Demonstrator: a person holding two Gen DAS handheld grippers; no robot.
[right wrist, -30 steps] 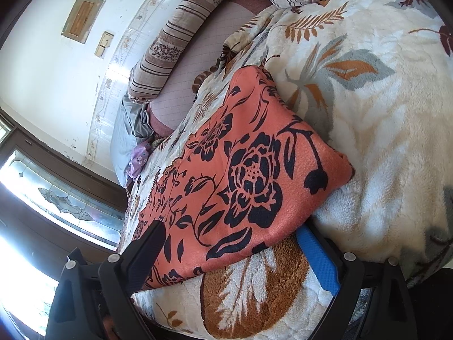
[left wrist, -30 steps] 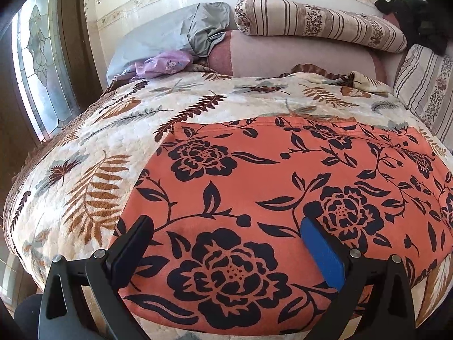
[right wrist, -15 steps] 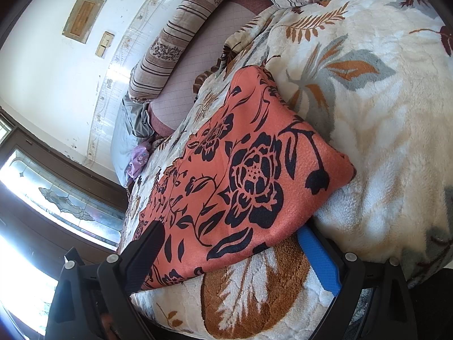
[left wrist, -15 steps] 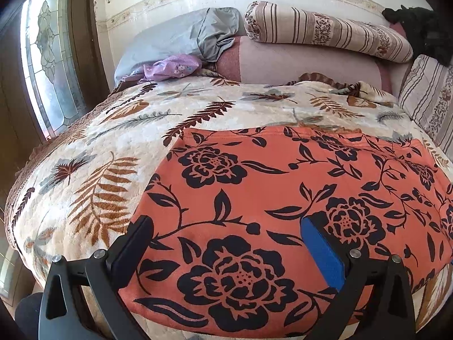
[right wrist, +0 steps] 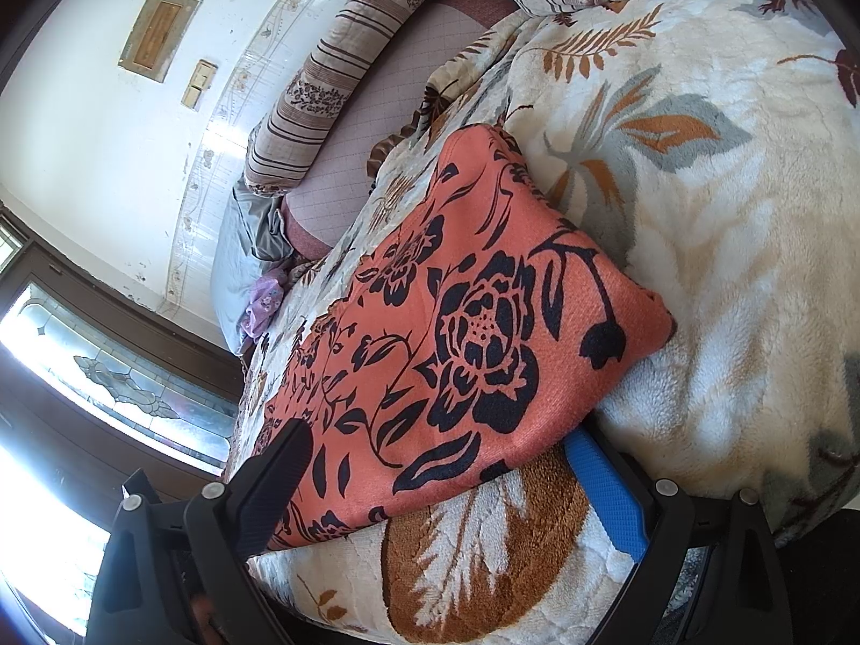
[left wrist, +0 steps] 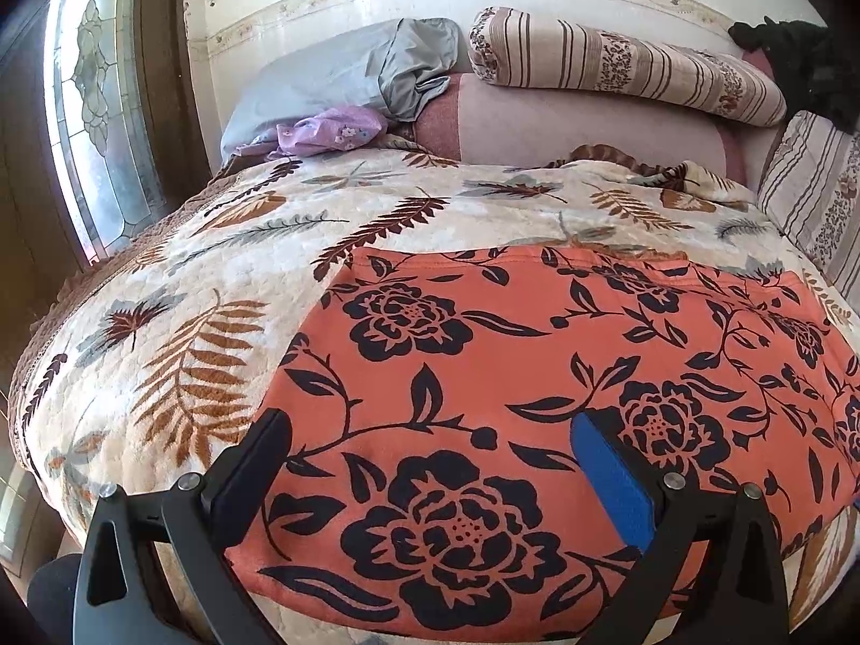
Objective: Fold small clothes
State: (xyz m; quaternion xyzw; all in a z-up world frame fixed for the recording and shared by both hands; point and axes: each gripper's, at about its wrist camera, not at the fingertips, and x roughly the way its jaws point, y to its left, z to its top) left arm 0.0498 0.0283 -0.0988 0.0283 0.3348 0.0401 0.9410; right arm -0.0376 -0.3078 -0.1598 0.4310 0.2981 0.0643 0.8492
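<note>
An orange garment with black flowers (left wrist: 537, 376) lies flat in a folded rectangle on the leaf-patterned blanket (left wrist: 215, 279). My left gripper (left wrist: 430, 462) hovers open over its near edge, fingers spread wide with nothing between them. In the right wrist view the same orange garment (right wrist: 457, 322) runs away to the upper left, its right corner close ahead. My right gripper (right wrist: 435, 478) stands open at the near edge, the blue pad (right wrist: 607, 489) beside the garment's near right side and the black finger (right wrist: 274, 478) over its near left part.
Striped bolster pillows (left wrist: 618, 64), a pink cushion (left wrist: 564, 129), a grey pillow (left wrist: 333, 75) and a small purple cloth (left wrist: 328, 131) lie at the head of the bed. A stained-glass window (left wrist: 91, 123) is on the left. A dark garment (left wrist: 806, 70) sits top right.
The left gripper has drawn back a little and tilted, so the garment and the bed sit lower in its view. The right gripper has barely moved. Both stay open.
</note>
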